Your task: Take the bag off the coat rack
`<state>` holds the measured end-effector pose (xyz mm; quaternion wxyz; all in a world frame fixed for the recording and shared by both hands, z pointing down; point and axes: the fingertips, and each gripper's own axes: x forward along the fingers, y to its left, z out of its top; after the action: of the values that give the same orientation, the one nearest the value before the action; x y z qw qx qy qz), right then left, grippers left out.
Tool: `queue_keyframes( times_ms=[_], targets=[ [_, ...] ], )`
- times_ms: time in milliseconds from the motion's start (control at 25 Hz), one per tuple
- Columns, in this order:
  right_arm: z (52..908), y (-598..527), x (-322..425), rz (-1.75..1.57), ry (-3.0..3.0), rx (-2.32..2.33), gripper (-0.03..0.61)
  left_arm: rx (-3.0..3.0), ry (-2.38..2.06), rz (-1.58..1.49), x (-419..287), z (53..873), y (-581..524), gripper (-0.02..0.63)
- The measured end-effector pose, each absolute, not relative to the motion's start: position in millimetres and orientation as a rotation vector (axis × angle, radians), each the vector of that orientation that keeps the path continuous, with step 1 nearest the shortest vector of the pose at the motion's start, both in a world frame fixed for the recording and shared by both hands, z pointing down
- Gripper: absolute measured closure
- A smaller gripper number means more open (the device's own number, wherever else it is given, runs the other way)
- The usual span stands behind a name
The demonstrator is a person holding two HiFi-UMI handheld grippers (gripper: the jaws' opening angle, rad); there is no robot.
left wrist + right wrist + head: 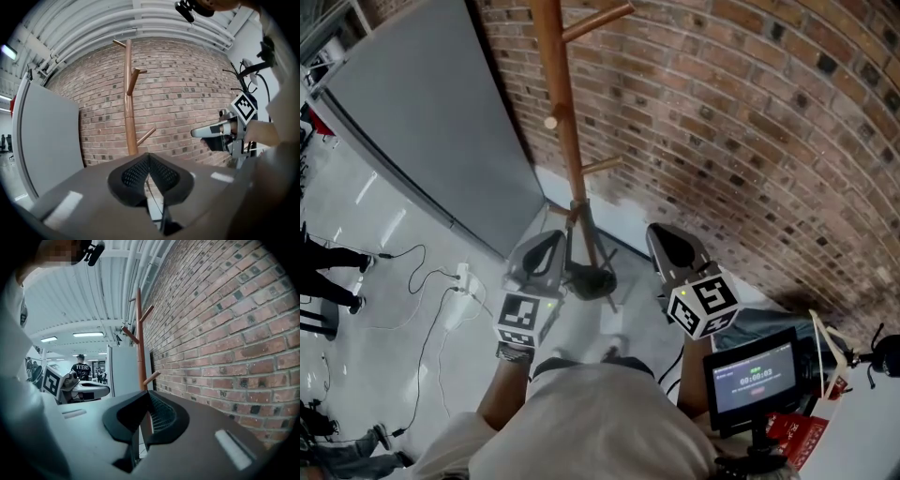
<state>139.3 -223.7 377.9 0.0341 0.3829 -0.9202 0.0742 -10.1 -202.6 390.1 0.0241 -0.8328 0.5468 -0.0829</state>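
Observation:
The wooden coat rack [565,122] stands against the brick wall, its pole [128,108] rising straight ahead of me. Its pegs [602,165] are bare in every view, and I see no bag hanging on them. My left gripper [553,236] is held left of the rack's foot, shut with nothing between its jaws [149,157]. My right gripper [663,231] is held right of the foot, also shut and empty [149,394]. The pole [140,343] shows past the right gripper's jaws. Both grippers are short of the rack and touch nothing.
A grey partition [431,122] leans at the left of the brick wall [722,112]. A power strip with cables [464,281] lies on the floor at the left. A small screen [755,375] and a dark grey soft thing [759,323] sit at the lower right. A person [82,369] stands far off.

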Motion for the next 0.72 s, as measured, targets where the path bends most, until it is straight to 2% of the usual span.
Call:
queue_keyframes(
  times_ms=[720],
  targets=[
    [418.9, -267.2, 92.6, 0.251, -2.671, 1.303, 0.574, -2.690, 1.584, -0.359, -74.9, 441.3, -256.6, 0.614]
  ],
)
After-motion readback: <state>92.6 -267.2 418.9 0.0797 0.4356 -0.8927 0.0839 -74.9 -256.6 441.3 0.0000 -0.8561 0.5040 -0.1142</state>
